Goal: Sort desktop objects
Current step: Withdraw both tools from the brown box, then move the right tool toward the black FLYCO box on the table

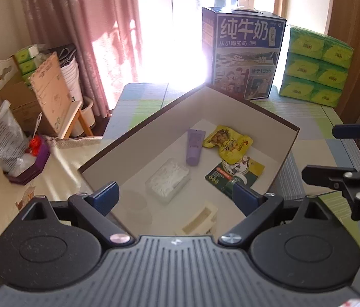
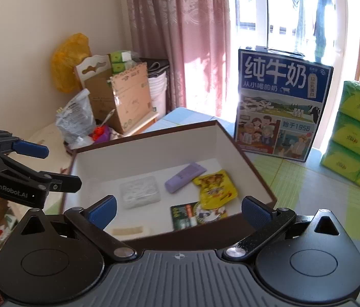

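Observation:
A brown box with a white inside [image 1: 154, 128] [image 2: 141, 145] lies open on the table. In it lie a purple tube [image 1: 194, 147] [image 2: 185, 177], a yellow snack packet [image 1: 227, 143] [image 2: 214, 189], a dark green packet [image 1: 233, 174] [image 2: 190, 215], a clear plastic case [image 1: 168, 180] [image 2: 140, 192] and a cream comb-like piece [image 1: 200, 217] [image 2: 131, 231]. My left gripper [image 1: 176, 197] [image 2: 52, 166] hangs open above the box's near left side, holding nothing. To its right, my right gripper [image 2: 179, 211] [image 1: 333, 153] stands wide open over the near edge, also holding nothing.
A tall blue milk carton [image 1: 246, 53] [image 2: 279, 102] stands behind the box, and stacked green tissue packs [image 1: 315, 69] [image 2: 358, 138] sit at the far right. Cardboard boxes, a chair and a plastic bag [image 1: 6, 138] crowd the left side.

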{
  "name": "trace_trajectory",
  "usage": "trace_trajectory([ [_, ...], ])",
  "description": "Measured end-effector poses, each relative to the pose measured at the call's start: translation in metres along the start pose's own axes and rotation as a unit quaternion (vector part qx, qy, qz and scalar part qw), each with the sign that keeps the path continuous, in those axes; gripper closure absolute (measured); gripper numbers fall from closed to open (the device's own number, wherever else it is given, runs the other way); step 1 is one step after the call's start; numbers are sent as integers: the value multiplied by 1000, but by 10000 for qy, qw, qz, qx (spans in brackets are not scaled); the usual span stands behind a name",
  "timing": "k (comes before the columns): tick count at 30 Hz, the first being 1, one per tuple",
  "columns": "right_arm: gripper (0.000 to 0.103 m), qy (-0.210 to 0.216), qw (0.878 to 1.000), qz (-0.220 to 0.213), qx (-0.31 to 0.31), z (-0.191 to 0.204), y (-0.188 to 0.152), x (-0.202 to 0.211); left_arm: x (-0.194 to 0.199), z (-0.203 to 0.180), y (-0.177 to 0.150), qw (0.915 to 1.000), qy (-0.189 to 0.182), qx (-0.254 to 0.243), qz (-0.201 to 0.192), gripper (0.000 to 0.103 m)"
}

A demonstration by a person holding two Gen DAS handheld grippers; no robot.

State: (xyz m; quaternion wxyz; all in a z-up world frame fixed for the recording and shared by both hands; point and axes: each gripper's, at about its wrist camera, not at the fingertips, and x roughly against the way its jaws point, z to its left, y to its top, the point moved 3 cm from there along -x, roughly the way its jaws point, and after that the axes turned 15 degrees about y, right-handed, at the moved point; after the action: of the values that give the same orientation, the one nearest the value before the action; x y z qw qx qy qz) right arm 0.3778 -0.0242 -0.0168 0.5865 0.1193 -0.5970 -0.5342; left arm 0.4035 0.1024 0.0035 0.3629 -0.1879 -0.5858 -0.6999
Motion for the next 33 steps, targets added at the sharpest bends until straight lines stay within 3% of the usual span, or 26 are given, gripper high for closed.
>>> trace_trajectory([
  [17, 2, 274, 9996, 10, -91, 32, -33, 51, 63, 1, -43, 9999, 93, 99, 10, 9],
  [33, 2, 71, 9992, 322, -211, 30, -82, 82, 77, -14, -87, 9997, 69, -50, 244, 9],
])
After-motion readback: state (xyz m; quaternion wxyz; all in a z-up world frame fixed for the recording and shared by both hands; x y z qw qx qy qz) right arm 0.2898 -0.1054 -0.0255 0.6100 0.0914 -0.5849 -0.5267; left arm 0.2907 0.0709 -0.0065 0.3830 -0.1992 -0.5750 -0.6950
